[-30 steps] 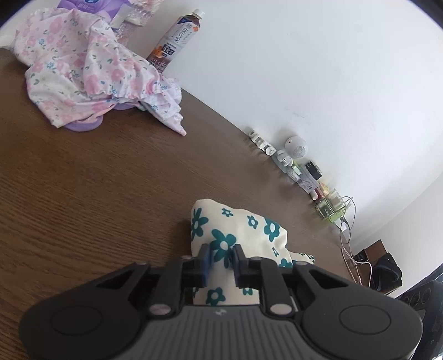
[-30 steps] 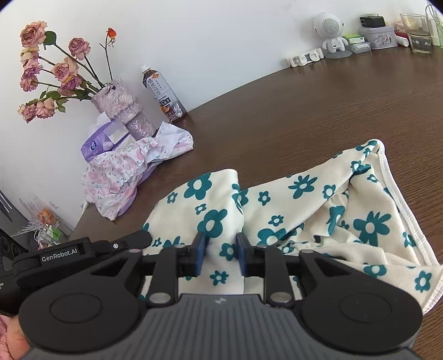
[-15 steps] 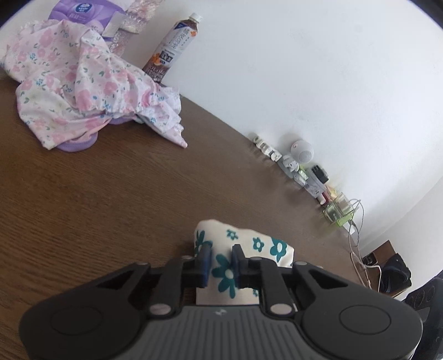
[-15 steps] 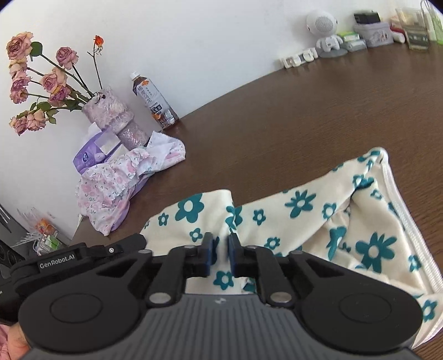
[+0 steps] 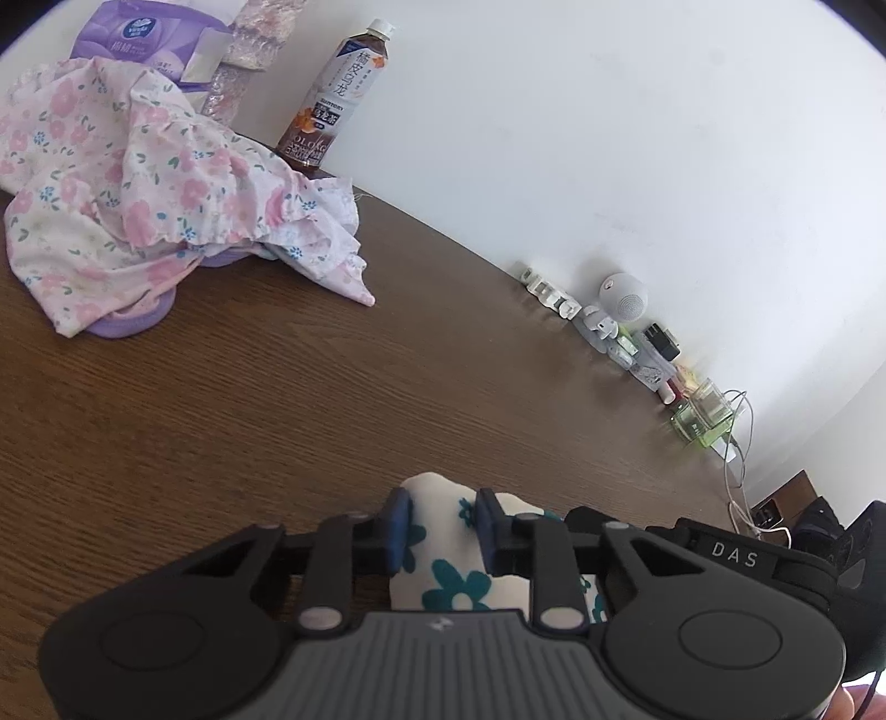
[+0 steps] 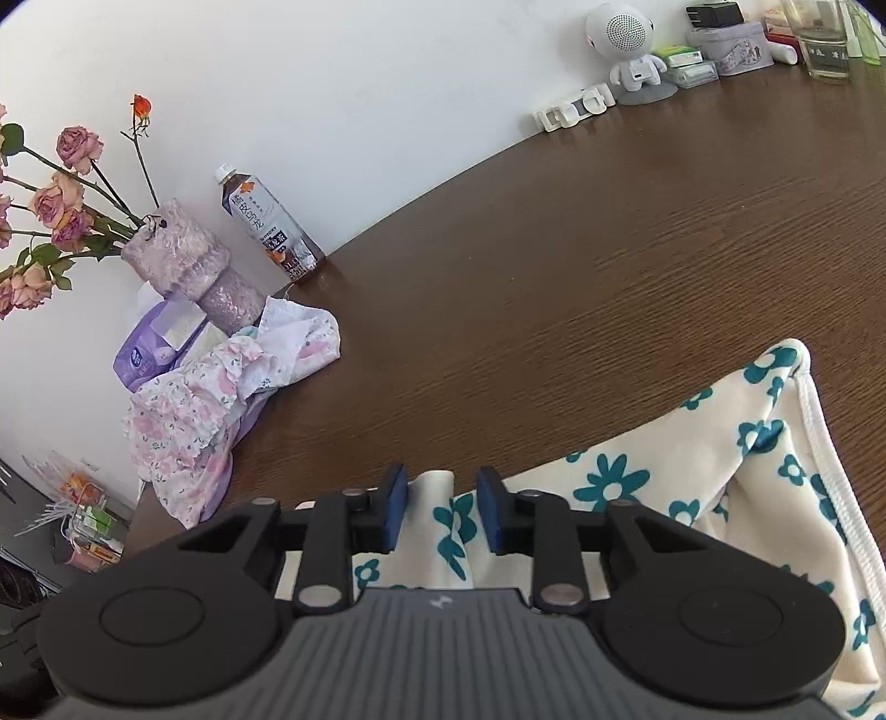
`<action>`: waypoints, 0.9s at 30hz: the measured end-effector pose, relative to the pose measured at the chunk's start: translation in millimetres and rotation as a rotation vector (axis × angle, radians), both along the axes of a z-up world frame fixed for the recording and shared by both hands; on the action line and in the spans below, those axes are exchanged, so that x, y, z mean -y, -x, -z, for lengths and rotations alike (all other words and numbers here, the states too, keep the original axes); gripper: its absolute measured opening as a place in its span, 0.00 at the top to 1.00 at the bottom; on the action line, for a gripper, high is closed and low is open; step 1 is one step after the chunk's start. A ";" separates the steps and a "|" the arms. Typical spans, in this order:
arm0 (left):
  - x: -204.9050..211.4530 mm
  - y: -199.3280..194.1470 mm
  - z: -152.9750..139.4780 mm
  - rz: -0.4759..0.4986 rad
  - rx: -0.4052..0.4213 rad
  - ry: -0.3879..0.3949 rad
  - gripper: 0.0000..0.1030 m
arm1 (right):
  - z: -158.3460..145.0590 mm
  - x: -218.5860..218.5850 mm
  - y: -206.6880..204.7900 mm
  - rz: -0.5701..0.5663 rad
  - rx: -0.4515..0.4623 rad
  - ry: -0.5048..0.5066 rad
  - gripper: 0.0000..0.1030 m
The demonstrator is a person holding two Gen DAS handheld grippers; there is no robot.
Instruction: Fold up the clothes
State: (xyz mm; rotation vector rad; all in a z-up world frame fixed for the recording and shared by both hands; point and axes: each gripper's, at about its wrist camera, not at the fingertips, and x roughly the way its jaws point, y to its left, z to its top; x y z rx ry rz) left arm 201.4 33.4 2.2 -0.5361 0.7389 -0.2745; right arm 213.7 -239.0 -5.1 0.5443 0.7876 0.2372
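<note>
On the brown wooden table [image 5: 277,399] we have a cream cloth with teal flowers [image 6: 692,487], and both tools are on it. Our left gripper [image 5: 440,518] has its blue pads [image 5: 397,526] set a little apart with a bunched fold of that cloth standing between them; the fabric fills the gap and touches both pads, so we call it a pinch. Over on the right wrist view, our right gripper [image 6: 441,501] shows the same picture: pads slightly apart, a ridge of the flowered cloth caught between them, while the rest spreads out to the right across the tabletop, white hem along its far edge. Well apart, near the wall, we see a crumpled pink floral garment [image 5: 138,194] lying beside a tea bottle [image 5: 332,105], a purple tissue pack [image 6: 149,343] and a vase of dried roses [image 6: 188,266]. Small clutter lines the wall, a white toy robot [image 6: 626,44] among it.
</note>
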 end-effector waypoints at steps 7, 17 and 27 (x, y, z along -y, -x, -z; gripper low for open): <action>-2.0 2.8 3.7 -0.009 0.021 0.024 0.89 | 1.0 0.9 2.2 0.002 0.020 -0.010 0.96; 1.7 -8.1 0.4 -0.002 0.017 0.002 0.86 | 0.9 3.7 3.9 0.005 0.021 -0.017 0.81; -4.7 -6.2 10.0 -0.010 0.054 0.077 0.93 | 5.5 6.7 4.6 0.011 0.016 -0.060 0.96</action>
